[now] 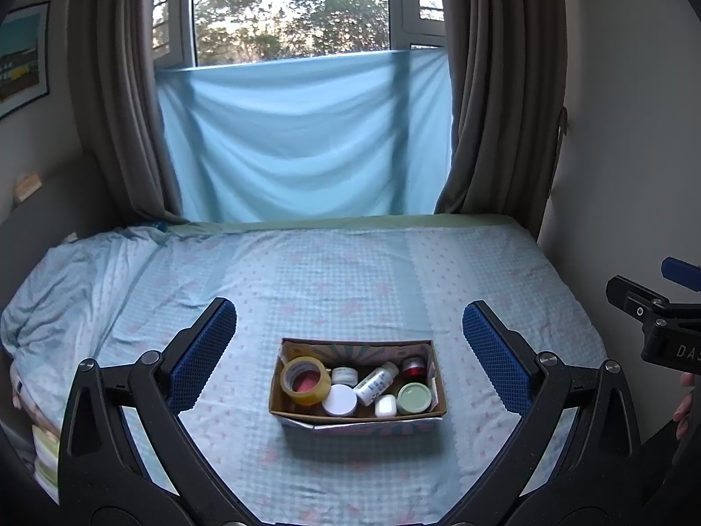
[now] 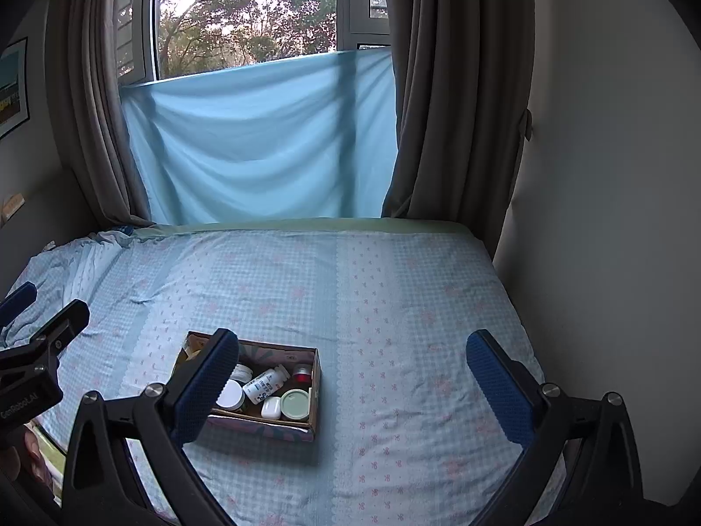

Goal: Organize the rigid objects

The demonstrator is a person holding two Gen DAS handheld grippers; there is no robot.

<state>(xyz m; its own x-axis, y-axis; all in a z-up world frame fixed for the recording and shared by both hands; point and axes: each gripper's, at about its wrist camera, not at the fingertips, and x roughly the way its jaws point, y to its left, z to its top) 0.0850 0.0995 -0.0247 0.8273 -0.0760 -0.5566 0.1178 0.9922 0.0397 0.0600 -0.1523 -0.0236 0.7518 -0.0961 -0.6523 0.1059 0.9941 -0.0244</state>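
Cardboard box (image 1: 357, 421) sits on the bed (image 1: 350, 271), at about 6 o'clock in the left wrist view and nearer 7 o'clock in the right wrist view, its long side across the frame. Going left to right inside it: a roll of yellowish tape (image 1: 305, 379) leans against the box's 9 o'clock wall; just beside it a small white-lidded jar (image 1: 344, 375) lies toward 12 o'clock and a larger white round lid (image 1: 340, 399) toward 6 o'clock; a white bottle (image 1: 376, 382) with a printed label lies tilted across the middle, its cap pointing to about 1 o'clock; a small white case (image 1: 385, 406) rests below it at the 6 o'clock wall; then a pale green round lid (image 1: 414, 397) lies at the 4 o'clock corner, with a red-lidded jar (image 1: 413, 366) behind it at the 2 o'clock corner. The left gripper (image 1: 349, 356) hovers above the bed with the box between its blue padded fingers (image 1: 202, 356), which are spread wide and grasp nothing. The right gripper (image 2: 352, 383) is likewise released, empty, its near finger overlapping the box's 9 o'clock end in its own view. Behind the bed a light blue cloth (image 1: 302, 140) hangs across the window (image 1: 289, 8) between grey curtains (image 1: 118, 101)
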